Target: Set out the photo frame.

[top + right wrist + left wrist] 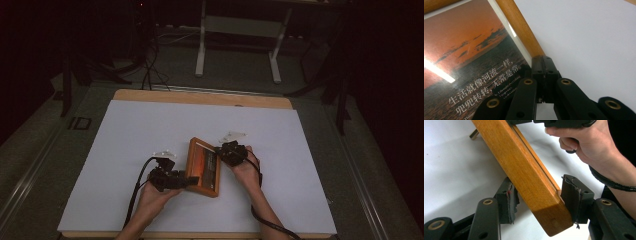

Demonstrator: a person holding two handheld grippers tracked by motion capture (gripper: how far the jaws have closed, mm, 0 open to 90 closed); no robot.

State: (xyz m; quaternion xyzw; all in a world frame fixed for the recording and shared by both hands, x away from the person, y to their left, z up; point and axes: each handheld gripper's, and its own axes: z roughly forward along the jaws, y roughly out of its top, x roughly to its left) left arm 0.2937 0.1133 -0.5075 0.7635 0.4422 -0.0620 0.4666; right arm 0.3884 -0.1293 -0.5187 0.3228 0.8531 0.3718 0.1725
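A wooden picture frame (204, 167) with a sunset photo and white printed text (474, 57) lies near the front middle of the white table sheet (150, 130). My left gripper (187, 180) comes at its lower left corner. In the left gripper view both pads of my left gripper (539, 197) sit against opposite faces of the frame's rail (524, 167), and that end looks slightly raised. My right gripper (220, 150) is at the frame's right side. Its jaws (545, 62) are shut together, with the tips resting against the wooden rail (519, 30) and nothing between them.
The white sheet covers a wooden tabletop (200, 97) with bare room all around the frame. Beyond the table, a white desk stand (240, 30) and dark cables (150, 70) sit on the grey floor. A small brass stand leg (474, 135) pokes from behind the frame.
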